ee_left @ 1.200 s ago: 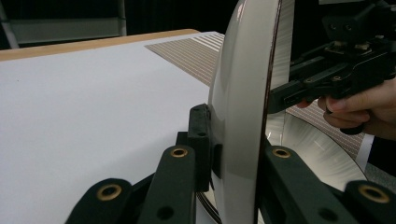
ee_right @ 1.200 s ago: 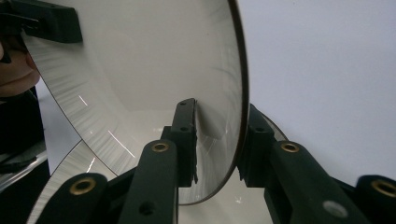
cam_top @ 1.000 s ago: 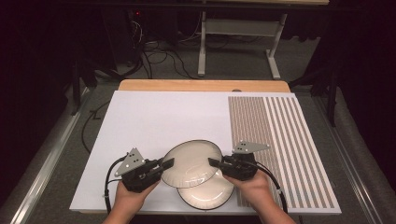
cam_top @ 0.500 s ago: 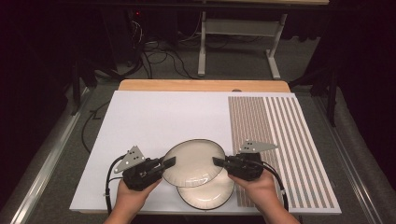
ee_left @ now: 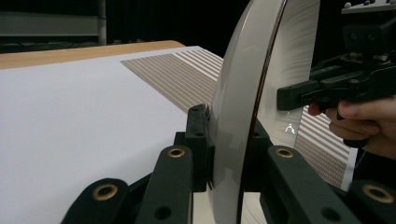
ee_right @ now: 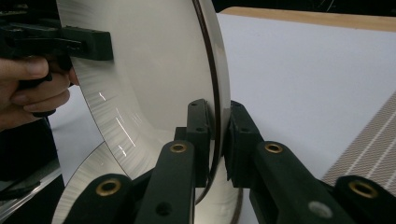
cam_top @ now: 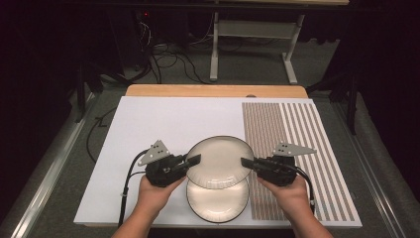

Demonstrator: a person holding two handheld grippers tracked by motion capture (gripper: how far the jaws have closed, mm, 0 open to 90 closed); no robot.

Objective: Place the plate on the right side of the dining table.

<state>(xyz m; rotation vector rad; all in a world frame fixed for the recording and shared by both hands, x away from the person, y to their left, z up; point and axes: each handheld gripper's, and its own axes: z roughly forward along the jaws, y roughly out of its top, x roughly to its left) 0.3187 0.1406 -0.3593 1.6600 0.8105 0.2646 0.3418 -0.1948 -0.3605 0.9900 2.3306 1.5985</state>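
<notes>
Both sets of jaws are clamped on the rim of the same plate [cam_top: 219, 161]: left gripper [cam_top: 190, 160] on its left edge, right gripper [cam_top: 246, 162] on its right edge. Plate's held up betw. the two, above the surface, w/ a dark line round its rim. Just under it, toward the person, a second plate [cam_top: 218, 201] lies flat on the white surface [cam_top: 148, 124], partly overlapped from above. Person's hands wrap each gripper from below. Striped brown panel [cam_top: 292, 129] covers the right side of the surface; a wood edge [cam_top: 213, 90] runs along the far side.
</notes>
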